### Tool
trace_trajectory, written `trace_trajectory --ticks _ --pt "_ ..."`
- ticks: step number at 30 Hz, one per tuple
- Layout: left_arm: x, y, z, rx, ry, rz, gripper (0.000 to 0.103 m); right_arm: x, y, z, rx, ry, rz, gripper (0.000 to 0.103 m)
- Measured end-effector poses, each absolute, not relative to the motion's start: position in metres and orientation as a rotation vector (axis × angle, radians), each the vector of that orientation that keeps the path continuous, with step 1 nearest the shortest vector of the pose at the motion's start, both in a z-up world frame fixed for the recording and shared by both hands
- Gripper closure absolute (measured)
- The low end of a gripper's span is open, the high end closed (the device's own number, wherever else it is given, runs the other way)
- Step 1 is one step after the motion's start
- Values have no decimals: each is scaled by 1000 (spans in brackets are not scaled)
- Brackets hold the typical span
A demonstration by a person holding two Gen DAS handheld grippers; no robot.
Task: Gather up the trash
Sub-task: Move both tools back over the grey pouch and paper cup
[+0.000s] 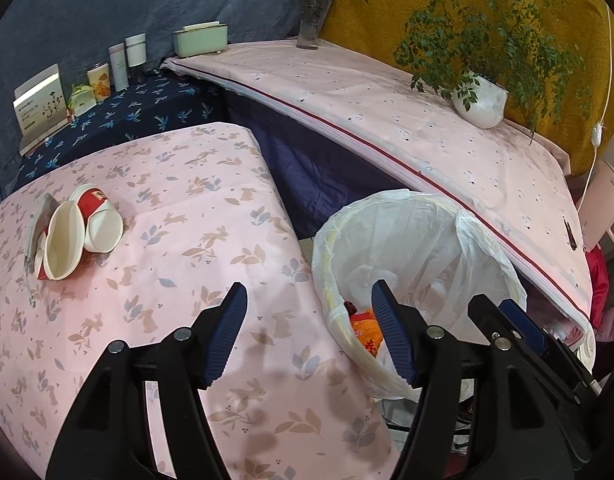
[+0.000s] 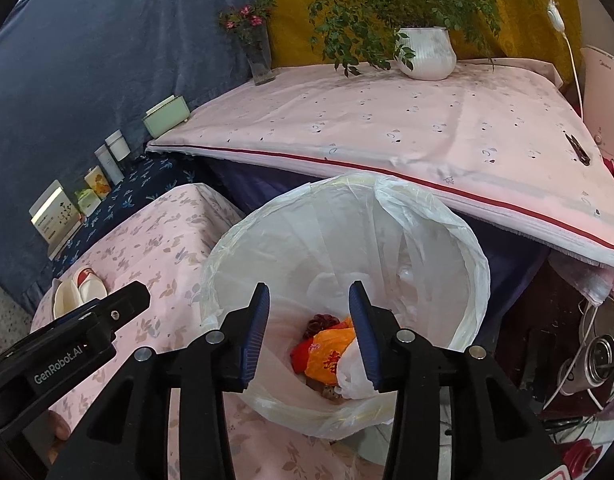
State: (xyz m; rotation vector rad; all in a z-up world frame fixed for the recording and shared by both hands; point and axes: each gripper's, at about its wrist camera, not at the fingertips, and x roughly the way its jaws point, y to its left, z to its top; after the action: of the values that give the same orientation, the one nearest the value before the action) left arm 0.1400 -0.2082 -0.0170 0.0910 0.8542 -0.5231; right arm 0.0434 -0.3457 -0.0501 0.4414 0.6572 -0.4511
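Tongs: left gripper and right gripper parted, empty (risk: flattened cups slipping from pinch, missing bin).

Cups on table, left of bin

Pale pink worktop cloth printed with tan rabbits and grey-blue leaves; red-and-white paper cups; translucent white bin liner holding an orange wrapper.

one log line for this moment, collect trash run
left tool: open, empty | right tool: open, over bin | paper cups: on table
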Motion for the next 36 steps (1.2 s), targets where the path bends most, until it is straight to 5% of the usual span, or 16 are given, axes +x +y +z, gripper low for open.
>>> trace_trajectory --ticks 14,18,36 --pt "147 -167 -15 35 859 -467 41 51 -315 -40 408 654 -418 55" --pt "151 -149 -15 3 854 -434 31 55 -303 -38 394 656 -401 53" --pt "181 -37 -20 -87 858 -269 30 87 -224 -34 330 698 -260 52"
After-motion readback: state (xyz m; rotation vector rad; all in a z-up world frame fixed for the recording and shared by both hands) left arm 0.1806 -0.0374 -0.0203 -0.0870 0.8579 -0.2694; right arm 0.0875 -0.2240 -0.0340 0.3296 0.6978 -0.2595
